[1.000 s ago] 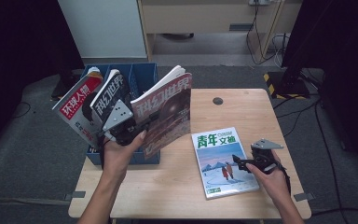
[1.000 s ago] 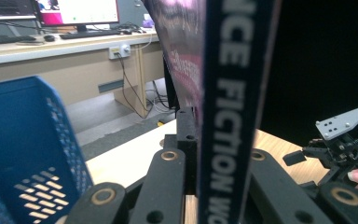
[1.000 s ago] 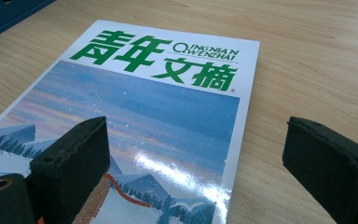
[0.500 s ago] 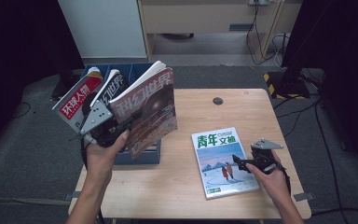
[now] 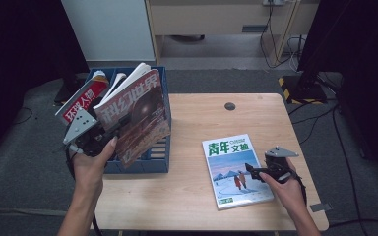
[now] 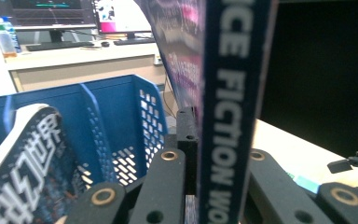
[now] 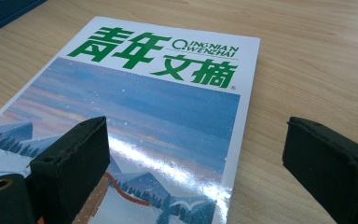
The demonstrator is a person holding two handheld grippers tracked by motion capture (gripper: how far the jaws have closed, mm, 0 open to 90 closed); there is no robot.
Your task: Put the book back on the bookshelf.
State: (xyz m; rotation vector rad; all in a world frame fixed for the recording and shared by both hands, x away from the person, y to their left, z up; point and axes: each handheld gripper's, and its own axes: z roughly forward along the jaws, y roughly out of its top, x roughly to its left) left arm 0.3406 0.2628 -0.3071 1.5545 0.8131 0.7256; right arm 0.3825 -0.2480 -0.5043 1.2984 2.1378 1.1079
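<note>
**Magazines into file box — item held above slot**

Item 1: science-fiction magazine (image 5: 140,115). Held upright and tilted over the blue file box (image 5: 142,160) at the table's left edge. The left gripper (image 5: 109,135) has its jaws closed on the lower spine; the left gripper view shows the spine (image 6: 226,116) pinched between them. Not yet seated in a compartment.

Item 2: red-covered magazine (image 5: 81,105), already standing in the box, leaning left. A third, dark-covered one (image 6: 21,158) stands beside it.

Item 3: green-titled magazine (image 5: 236,169), flat on the table near the front right corner. The right gripper (image 5: 252,172) rests at its right edge, jaws spread wide, holding nothing; one pad (image 7: 72,158) sits over the cover, the other beyond the edge.

Risks, as judged: the grip is narrow and low, so the loose pages may fan or the magazine may swing and catch on a divider or the leaning neighbours. The flat glossy cover may slide rather than lift.
</note>
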